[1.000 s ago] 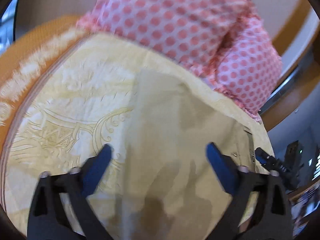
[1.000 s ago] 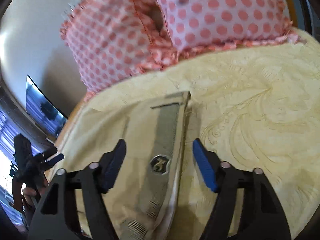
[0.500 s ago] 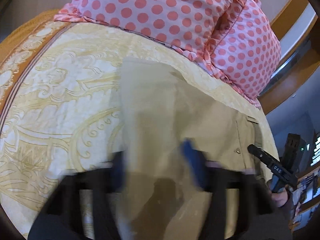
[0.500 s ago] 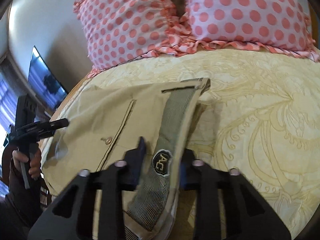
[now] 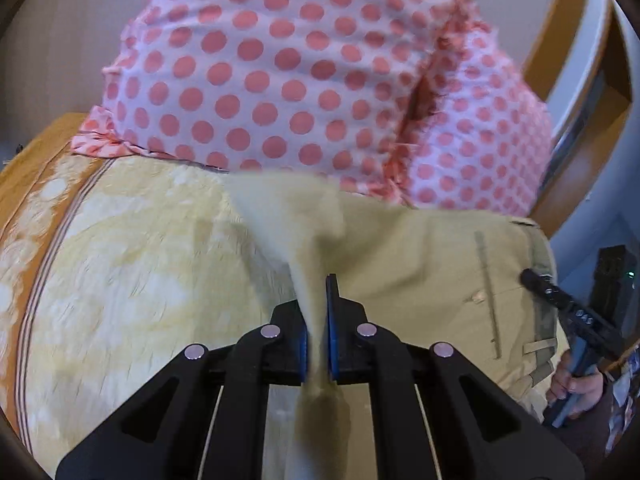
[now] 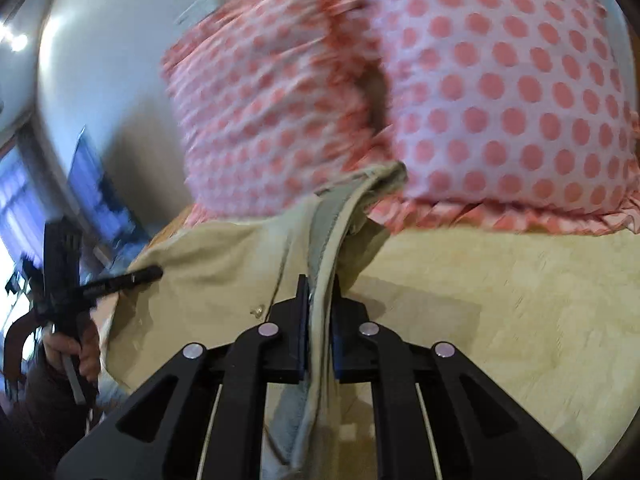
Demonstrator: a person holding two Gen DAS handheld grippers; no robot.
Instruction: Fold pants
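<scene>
Bed, yellow patterned bedspread (image 5: 132,264), bearing two pink polka-dot pillows (image 5: 280,68) at its head and khaki pants (image 5: 420,264) spread before them. Left gripper (image 5: 318,344): fingers pressed together, pinching a raised fold of pant fabric. Right gripper (image 6: 320,340): fingers clamped on the grey-lined waistband (image 6: 324,232), which runs up between them toward the pillows.

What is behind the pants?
Two pink spotted pillows sit behind the tan pants, on the yellow bedspread. The pants hide the pillows' bottom edge. Both grippers pinch the pants.
</scene>
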